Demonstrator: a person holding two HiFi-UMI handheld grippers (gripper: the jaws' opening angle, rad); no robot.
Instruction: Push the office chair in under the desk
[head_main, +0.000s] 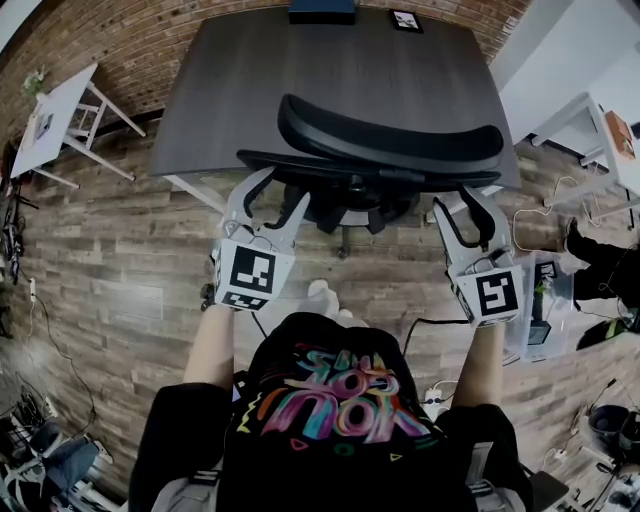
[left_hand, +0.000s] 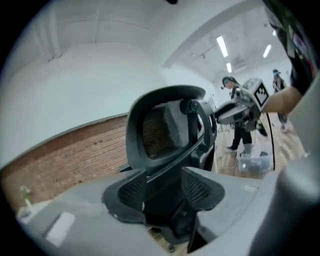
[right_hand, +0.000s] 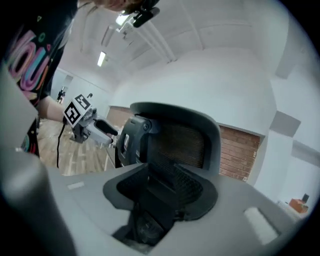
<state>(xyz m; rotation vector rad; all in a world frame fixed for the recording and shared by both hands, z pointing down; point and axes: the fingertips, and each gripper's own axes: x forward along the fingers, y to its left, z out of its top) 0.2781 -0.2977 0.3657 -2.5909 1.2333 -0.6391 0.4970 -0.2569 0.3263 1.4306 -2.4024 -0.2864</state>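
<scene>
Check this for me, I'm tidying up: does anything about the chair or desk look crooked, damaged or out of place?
Nothing stands out. The office chair sits square to the desk, its backrest parallel to the near edge; nothing spilled or broken.

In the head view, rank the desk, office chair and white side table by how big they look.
1. desk
2. office chair, partly hidden under the desk
3. white side table, clearly smallest
</scene>
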